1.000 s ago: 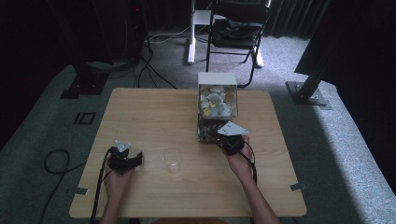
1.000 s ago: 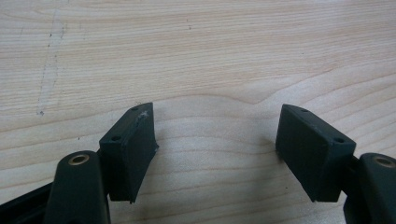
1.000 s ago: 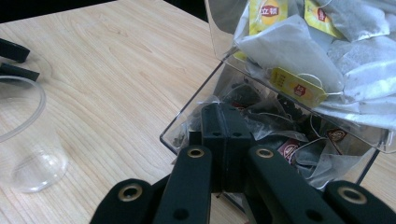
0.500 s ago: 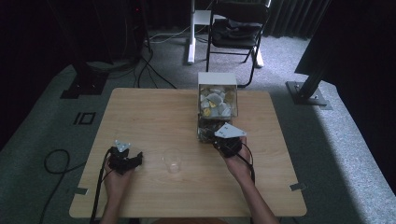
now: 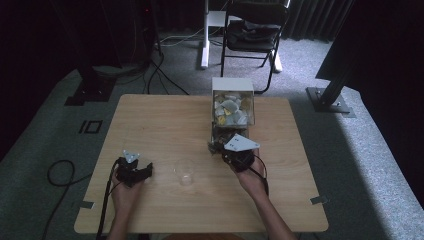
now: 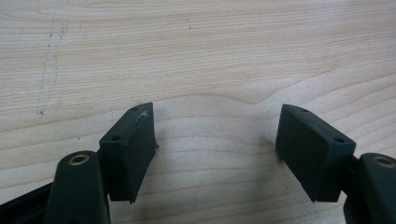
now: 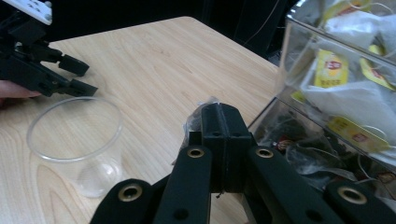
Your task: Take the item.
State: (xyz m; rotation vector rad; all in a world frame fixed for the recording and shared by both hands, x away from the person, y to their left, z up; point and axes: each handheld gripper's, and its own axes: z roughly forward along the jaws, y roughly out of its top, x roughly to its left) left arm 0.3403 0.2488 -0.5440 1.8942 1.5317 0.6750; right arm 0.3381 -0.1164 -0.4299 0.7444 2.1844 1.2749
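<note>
Across the middle of the grey carpeted floor (image 5: 45,130) stands the counter (image 5: 165,120), a square slab of pale wood-grain laminate with rounded corners; behind it, a black folding chair (image 5: 255,30) on thin metal legs. At the counter's far edge sits the clear box (image 5: 233,107), a tall, hard-walled plastic case, glossy and see-through, with a white top and an opening low at the front – packed with tea bags in white and yellow wrappers, darker packets lying in its lower part. Near the counter's centre stands the plastic cup (image 5: 185,172), a small, thin-walled, transparent round tumbler, upright and apart from both grippers.

The right gripper (image 7: 219,116), black and angular with brass-ringed pivots, has its jaws pressed together on a small packet (image 7: 196,119) of crinkled clear film with dark contents; it hangs just in front of the box's low opening, above the counter. The left gripper (image 6: 215,140) rests low over bare wood with its jaws spread wide, flat matte rubber pads (image 6: 130,149) facing each other and nothing between them.

Against the view of a second ago, the right gripper has drawn a little away from the box toward the cup and risen slightly; the left gripper, cup and box have kept their places.
</note>
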